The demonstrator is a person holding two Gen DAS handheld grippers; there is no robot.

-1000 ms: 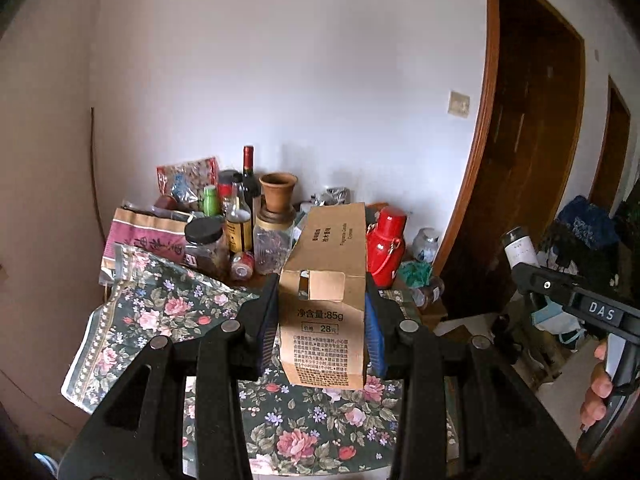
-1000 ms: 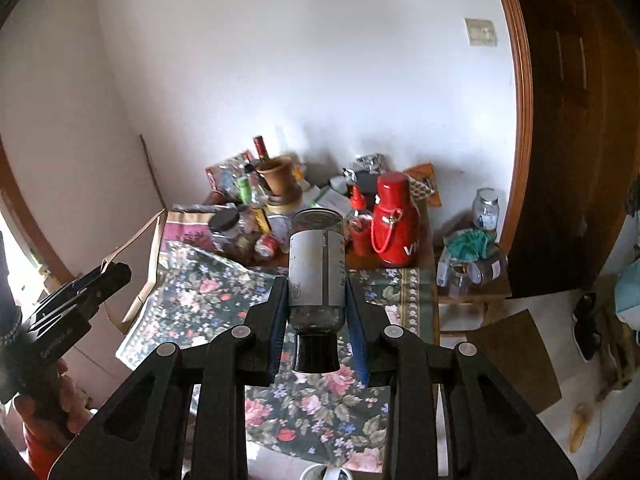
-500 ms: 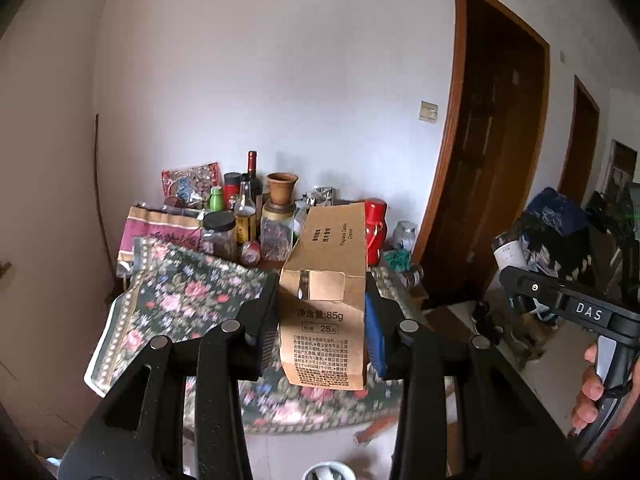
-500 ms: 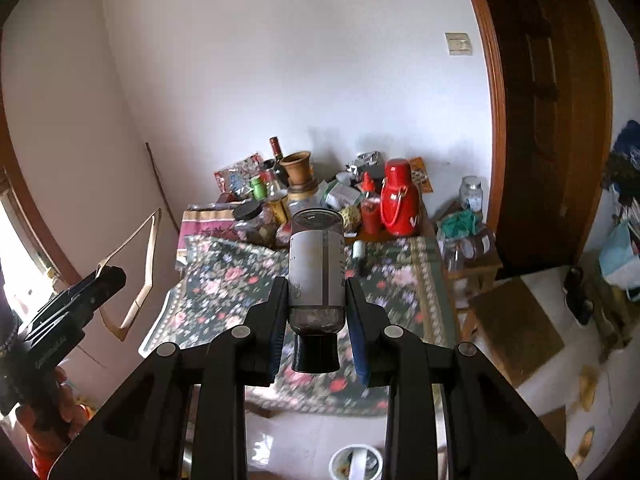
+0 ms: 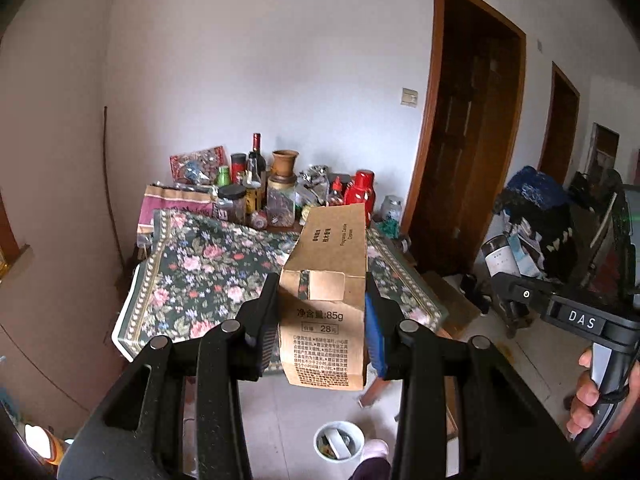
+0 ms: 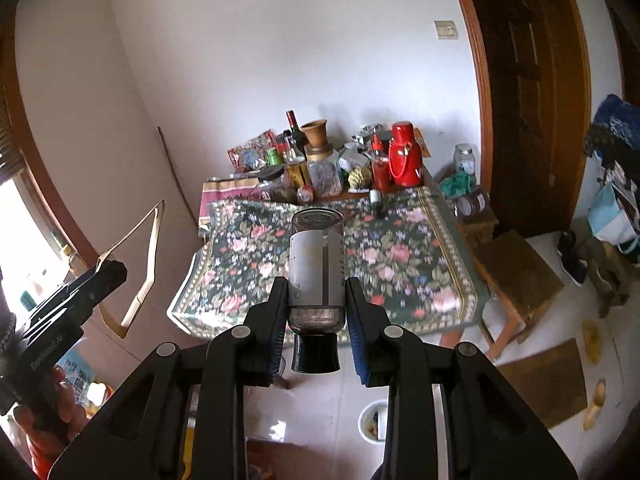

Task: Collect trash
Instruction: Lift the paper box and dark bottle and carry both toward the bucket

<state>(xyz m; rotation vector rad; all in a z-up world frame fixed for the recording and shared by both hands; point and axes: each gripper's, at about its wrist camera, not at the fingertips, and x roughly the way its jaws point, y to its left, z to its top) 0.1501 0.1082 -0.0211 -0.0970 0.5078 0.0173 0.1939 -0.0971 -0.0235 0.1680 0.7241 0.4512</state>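
The left tool (image 5: 322,322) is clamped on a brown paper carton (image 5: 326,300), one pad against each side of its printed lower half, so that the carton stands up between the fingers and leans away toward the room. The right tool (image 6: 316,312) grips a clear glass bottle (image 6: 317,270) with a pale label; the jaws press the bottle's body from both sides, its black cap (image 6: 315,353) hangs toward the camera below the pads and its base points away. In the left wrist view the right tool (image 5: 500,280) also shows at the right edge, with the bottle (image 5: 498,256) in it and a hand (image 5: 588,396) on its handle; in the right wrist view the left tool's body appears at the left edge, with fingers (image 6: 52,408) around its grip. Both tools are held in the air, apart from the bench (image 6: 400,256), which lies beyond them under a dark floral cloth. At the bench's far side, by the white wall, stand jars, a wine bottle (image 6: 293,122), a clay pot (image 6: 315,130) and a red thermos (image 6: 404,154). Below the tools, on the pale tiled floor, sits a small white bin (image 5: 339,440) with scraps inside. A wooden stool (image 6: 516,276) stands right of the bench, near the brown door (image 6: 532,80).
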